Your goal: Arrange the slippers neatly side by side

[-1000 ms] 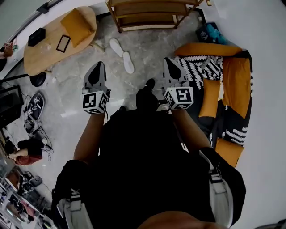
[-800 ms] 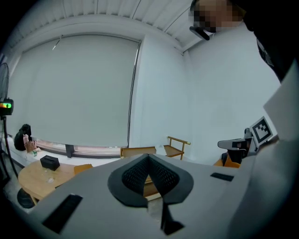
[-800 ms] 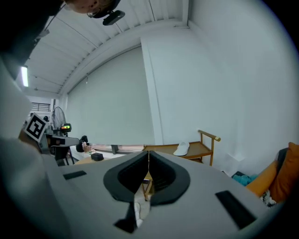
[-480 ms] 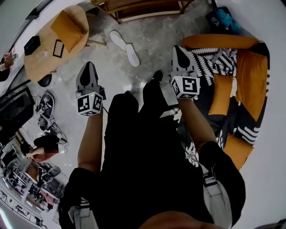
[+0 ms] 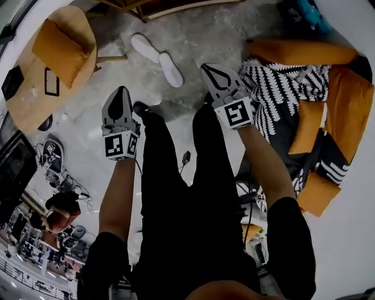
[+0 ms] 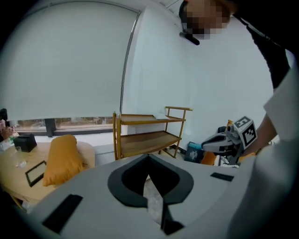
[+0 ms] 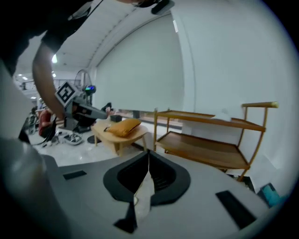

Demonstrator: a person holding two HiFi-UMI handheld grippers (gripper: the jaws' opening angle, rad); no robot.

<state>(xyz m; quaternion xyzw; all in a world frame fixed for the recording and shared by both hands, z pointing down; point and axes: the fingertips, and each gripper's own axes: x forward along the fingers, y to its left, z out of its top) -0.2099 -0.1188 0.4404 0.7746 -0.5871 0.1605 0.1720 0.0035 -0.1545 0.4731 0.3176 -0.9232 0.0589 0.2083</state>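
Two pairs of fingers pressed together, empty: left gripper (image 5: 121, 91), right gripper (image 5: 206, 67); white slippers (image 5: 171, 69) staggered on floor ahead.

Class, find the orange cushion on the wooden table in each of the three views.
Head view: cushion upper left, on the table.
Left gripper view: lower left.
Right gripper view: left of centre.
Shared landmark: the shelf, right of the cushion in both gripper views, at the head view's top edge.
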